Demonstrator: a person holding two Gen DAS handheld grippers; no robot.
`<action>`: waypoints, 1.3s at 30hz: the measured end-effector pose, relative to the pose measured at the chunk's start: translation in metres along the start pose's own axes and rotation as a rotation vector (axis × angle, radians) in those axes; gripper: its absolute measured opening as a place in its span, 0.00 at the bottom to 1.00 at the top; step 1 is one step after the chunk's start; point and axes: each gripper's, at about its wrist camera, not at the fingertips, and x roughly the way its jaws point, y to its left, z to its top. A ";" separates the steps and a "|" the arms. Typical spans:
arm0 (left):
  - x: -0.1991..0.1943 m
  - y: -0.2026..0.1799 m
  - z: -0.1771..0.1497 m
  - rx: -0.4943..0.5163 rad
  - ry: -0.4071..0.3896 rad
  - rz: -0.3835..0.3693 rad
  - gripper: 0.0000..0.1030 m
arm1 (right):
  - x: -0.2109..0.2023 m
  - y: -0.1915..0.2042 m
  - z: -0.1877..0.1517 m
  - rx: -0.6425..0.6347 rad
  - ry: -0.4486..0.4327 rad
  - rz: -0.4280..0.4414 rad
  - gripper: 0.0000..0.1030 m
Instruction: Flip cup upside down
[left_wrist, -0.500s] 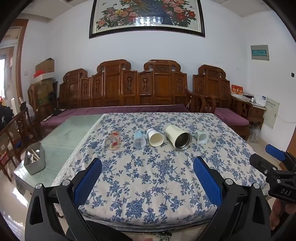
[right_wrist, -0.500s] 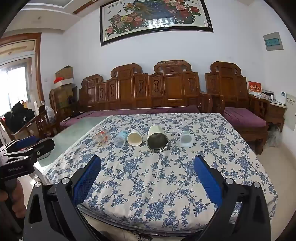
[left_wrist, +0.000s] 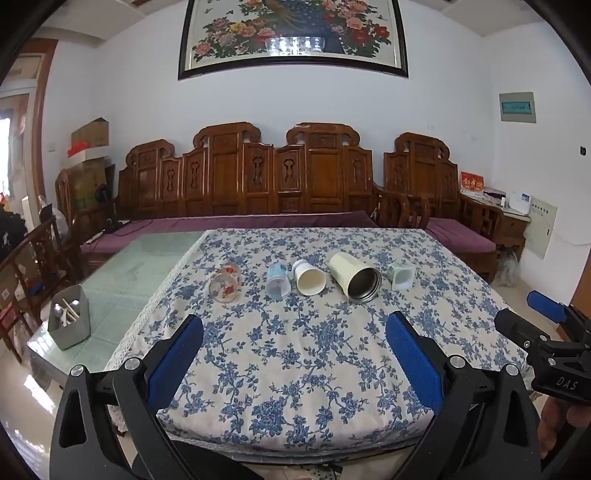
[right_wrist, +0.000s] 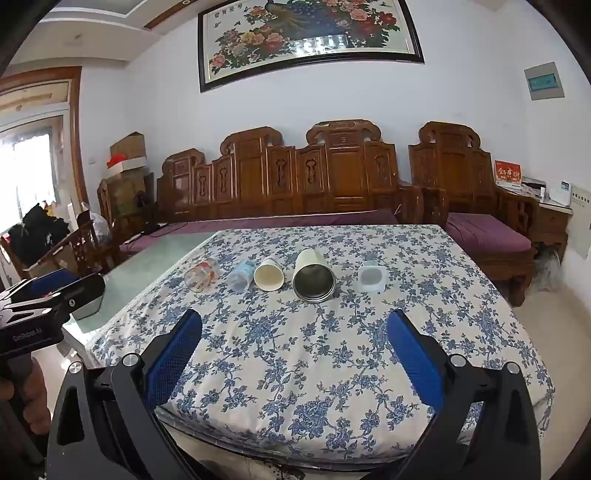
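Observation:
Several cups lie on their sides in a row on the blue-flowered tablecloth (left_wrist: 314, 362), mouths toward me: a clear glass with red print (left_wrist: 225, 284) (right_wrist: 201, 278), a clear bluish cup (left_wrist: 277, 282) (right_wrist: 241, 275), a cream cup (left_wrist: 309, 277) (right_wrist: 269, 275), a tall cream steel-lined tumbler (left_wrist: 356, 277) (right_wrist: 314, 276) and a small pale green square cup (left_wrist: 402, 274) (right_wrist: 372, 276). My left gripper (left_wrist: 295, 350) is open and empty, well short of the row. My right gripper (right_wrist: 295, 350) is open and empty, also short of it.
The cloth covers the right part of a glass-topped table (left_wrist: 129, 273). A grey holder with chopsticks (left_wrist: 70, 321) stands at its left edge. A carved wooden bench (left_wrist: 280, 177) with purple cushions runs along the far wall. A side cabinet (left_wrist: 513, 221) stands at far right.

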 end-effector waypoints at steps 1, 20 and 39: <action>-0.001 -0.001 0.000 -0.001 -0.001 0.000 0.93 | 0.000 0.000 0.000 0.000 0.000 0.000 0.98; 0.002 0.010 0.004 -0.013 -0.011 -0.015 0.93 | 0.000 -0.001 0.001 0.003 -0.002 0.000 0.98; -0.001 0.010 0.005 0.004 -0.031 -0.009 0.93 | 0.000 0.000 0.001 0.009 -0.002 0.003 0.98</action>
